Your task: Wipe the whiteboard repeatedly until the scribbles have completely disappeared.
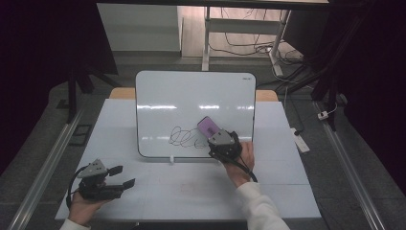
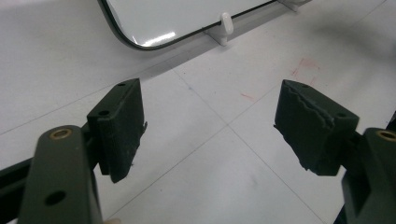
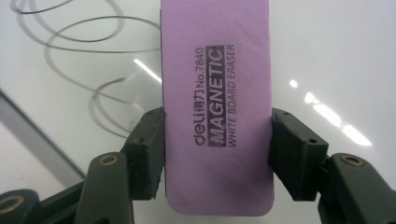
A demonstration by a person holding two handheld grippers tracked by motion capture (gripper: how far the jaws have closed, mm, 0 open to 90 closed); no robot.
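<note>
Against the lower right part of the whiteboard point(image 1: 191, 103), the right gripper point(image 1: 216, 135) held a purple eraser point(image 1: 208, 126), its jaws clamped on the two long edges, with the black scribble point(image 1: 184, 137) just to the eraser's left. That scribble (a run of looping lines) looked untouched where it could be seen, so the wiping appeared barely begun. To do the stroke well, the eraser's face would likely need to stay flat on the board and press evenly while sliding left across the loops; a tilt could leave streaks, and too hard a push might rock the board on its small white feet point(image 2: 225, 24). The left gripper point(image 1: 117, 176) sat well apart on the white table point(image 1: 191, 191), jaws wide and holding nothing, so it could perhaps steady the board's edge if it shifted.

On the eraser point(image 3: 217, 93), the right gripper view showed "deli No.7840 MAGNETIC WHITE BOARD ERASER". A small mark in the board's upper right corner was too small to read.
</note>
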